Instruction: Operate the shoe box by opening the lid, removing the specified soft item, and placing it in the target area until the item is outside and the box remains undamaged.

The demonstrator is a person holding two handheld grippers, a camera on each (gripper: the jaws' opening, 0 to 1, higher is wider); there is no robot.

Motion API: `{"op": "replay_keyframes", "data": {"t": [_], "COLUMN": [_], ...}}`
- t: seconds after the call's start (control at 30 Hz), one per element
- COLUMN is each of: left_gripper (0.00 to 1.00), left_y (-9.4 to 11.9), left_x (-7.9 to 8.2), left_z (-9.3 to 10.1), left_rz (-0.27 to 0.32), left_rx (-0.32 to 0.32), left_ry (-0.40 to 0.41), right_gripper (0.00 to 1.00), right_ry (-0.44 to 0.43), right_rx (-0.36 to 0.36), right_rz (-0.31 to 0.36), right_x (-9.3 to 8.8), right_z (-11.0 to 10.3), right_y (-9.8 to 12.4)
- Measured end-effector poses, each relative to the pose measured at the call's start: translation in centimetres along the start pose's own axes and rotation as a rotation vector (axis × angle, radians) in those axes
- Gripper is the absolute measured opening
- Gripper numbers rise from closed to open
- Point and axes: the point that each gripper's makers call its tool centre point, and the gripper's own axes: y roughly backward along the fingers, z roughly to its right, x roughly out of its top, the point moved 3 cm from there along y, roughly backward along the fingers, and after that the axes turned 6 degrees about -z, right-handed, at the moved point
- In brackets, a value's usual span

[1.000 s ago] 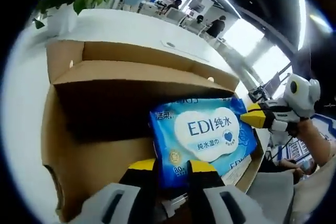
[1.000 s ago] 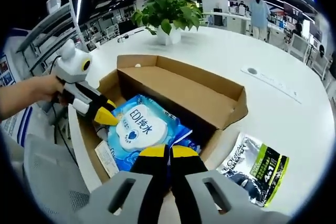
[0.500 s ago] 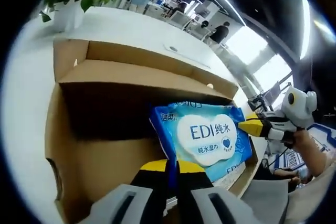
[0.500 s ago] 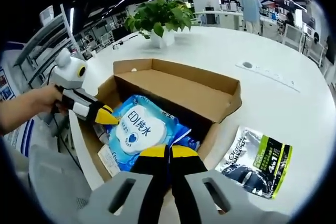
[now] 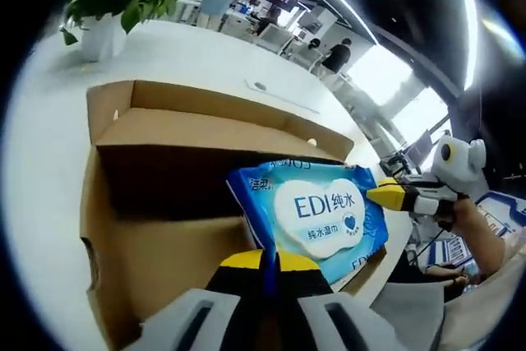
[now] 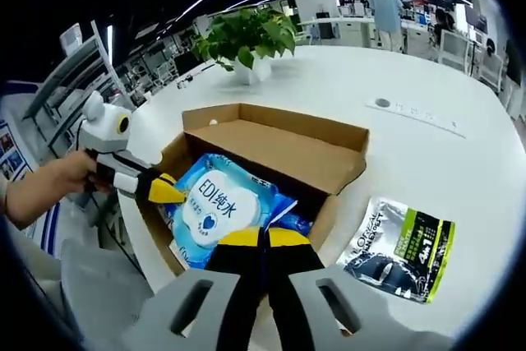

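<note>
Both grippers' closed fingers (image 5: 265, 260) (image 6: 264, 238) on wipes pack (image 5: 316, 210) (above open box (image 6: 271, 141)).

Opposite close views share the box (image 5: 164, 203) (open).

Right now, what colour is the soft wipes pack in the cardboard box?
Blue soft wipes pack with a white cloud-shaped label; clearest in the left gripper view.
</note>
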Motion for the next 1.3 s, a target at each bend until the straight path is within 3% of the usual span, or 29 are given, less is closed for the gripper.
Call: {"op": "replay_keyframes", "data": {"t": [0.43, 1.3], "left_gripper": [0.02, 0.02], "left_y": [0.6, -3.8], "left_x": [1.7, 3.9], "left_z": [3.7, 10.5], "left_rz": [0.041, 0.021], "left_rx": [-0.001, -0.062], "left_ry": [-0.041, -0.091], "right_gripper": [0.00, 0.00], "right_ry": [-0.111, -0.220], "right_rx": [-0.001, -0.107], "right_rz": [0.050, 0.077], "right_x": [0.8, 0.0], "right_z": [1.5, 7.9], "right_y": [3.3, 8.4]}}
